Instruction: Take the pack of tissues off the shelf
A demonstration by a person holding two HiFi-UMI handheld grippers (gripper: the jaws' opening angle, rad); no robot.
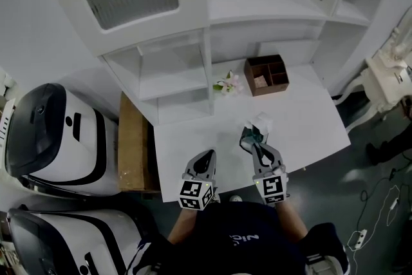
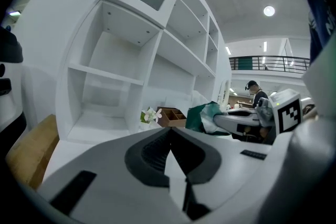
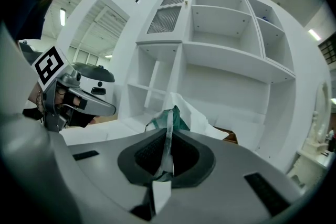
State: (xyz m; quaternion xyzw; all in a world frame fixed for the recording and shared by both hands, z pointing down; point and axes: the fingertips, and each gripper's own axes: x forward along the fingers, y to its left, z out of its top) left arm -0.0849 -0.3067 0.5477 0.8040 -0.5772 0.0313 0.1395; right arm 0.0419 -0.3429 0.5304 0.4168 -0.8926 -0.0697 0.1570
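The pack of tissues (image 1: 256, 128), green with white tissue sticking out, is off the shelf and over the white table (image 1: 309, 125). My right gripper (image 1: 251, 138) is shut on its wrapper; in the right gripper view the thin wrapper edge (image 3: 168, 139) is pinched between the closed jaws of the right gripper (image 3: 169, 165), with the pack (image 3: 177, 113) just beyond. My left gripper (image 1: 207, 156) is beside it to the left, shut and empty. In the left gripper view the left gripper (image 2: 169, 136) has its jaws together, and the pack (image 2: 203, 116) shows to the right.
A white shelf unit (image 1: 174, 74) stands behind the table. On the table's far side are a brown wooden organiser (image 1: 266, 75) and a small flower sprig (image 1: 226, 83). A cardboard box (image 1: 132, 145) and white-and-black machines (image 1: 51, 132) are at the left.
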